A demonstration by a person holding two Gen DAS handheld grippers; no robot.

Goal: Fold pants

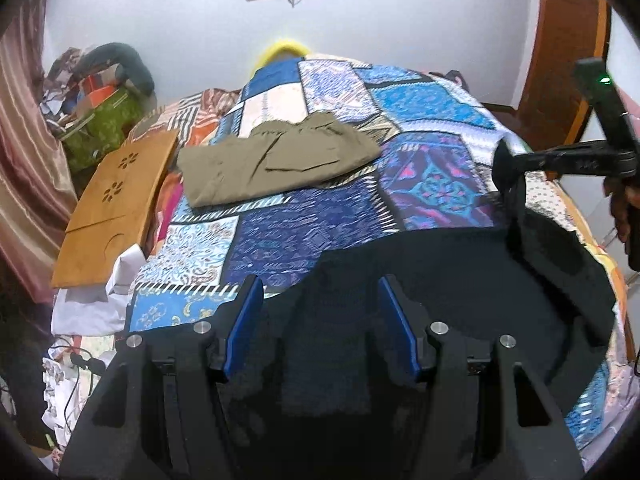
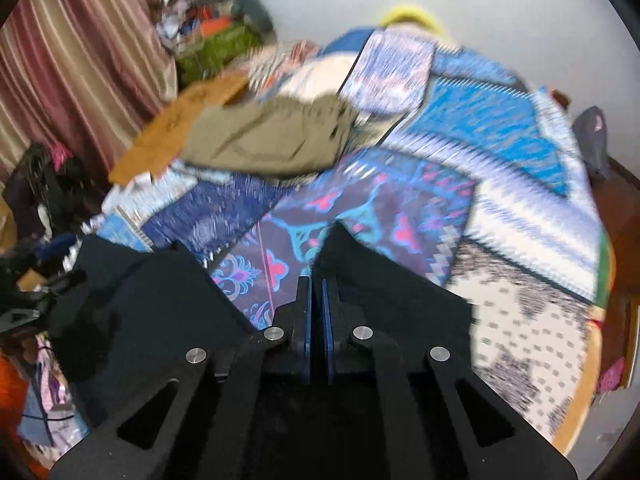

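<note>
Black pants [image 1: 460, 280] lie over the near end of the patchwork bed cover [image 1: 320, 216]. My left gripper [image 1: 320, 292] is open, its blue pads on either side of a fold of the black cloth. My right gripper [image 2: 318, 280] is shut on an edge of the black pants [image 2: 160, 300] and lifts it; it also shows in the left wrist view [image 1: 516, 168] at the right, with cloth hanging from it. Folded olive pants [image 1: 276, 160] lie farther up the bed, also in the right wrist view [image 2: 272, 140].
A wooden lap tray [image 1: 116, 196] lies at the bed's left edge. A pile of clutter with a green bag [image 1: 100, 120] stands in the far left corner by the curtain [image 1: 24, 160]. A wooden door [image 1: 568, 40] is at the right.
</note>
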